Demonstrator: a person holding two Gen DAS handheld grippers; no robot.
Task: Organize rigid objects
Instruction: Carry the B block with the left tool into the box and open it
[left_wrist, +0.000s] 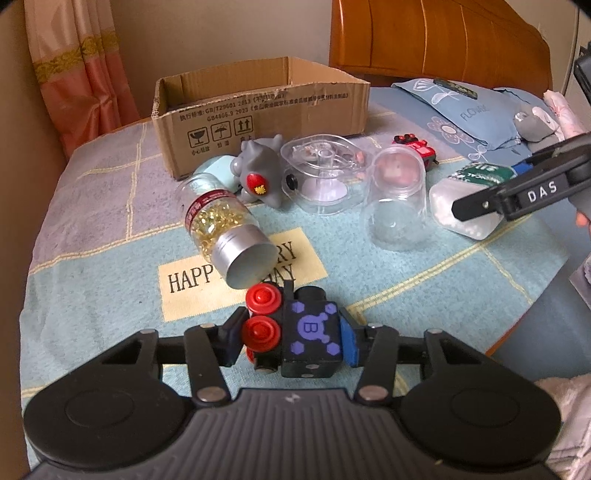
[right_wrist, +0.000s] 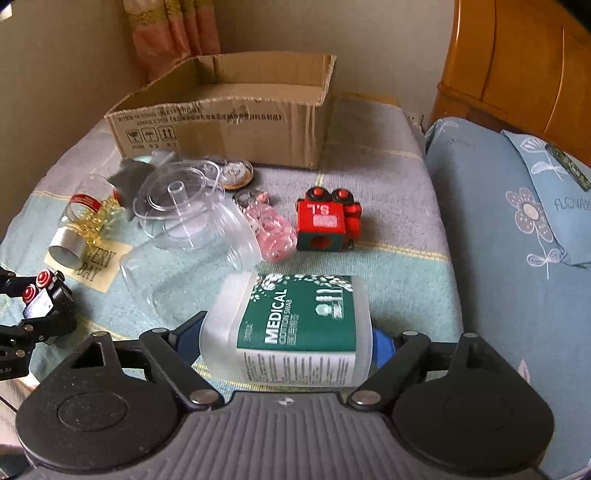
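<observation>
Two tools are loaded. Left tool (left_wrist: 291, 341) is clamped on the black toy (left_wrist: 295, 332), just above the bed (left_wrist: 110, 229). Right tool (right_wrist: 284, 341) is clamped on the swab box (right_wrist: 295, 328), also over the bed. Carton (left_wrist: 258, 110) stands behind the clutter.

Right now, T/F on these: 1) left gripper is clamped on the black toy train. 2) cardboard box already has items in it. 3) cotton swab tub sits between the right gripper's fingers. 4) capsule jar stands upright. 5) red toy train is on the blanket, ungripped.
1. True: the left gripper is shut on the black toy train.
2. False: what shows of the inside of the cardboard box is bare.
3. True: the cotton swab tub sits in the right gripper.
4. False: the capsule jar lies on its side, silver cap toward the camera.
5. True: the red toy train rests on the blanket, free.
</observation>
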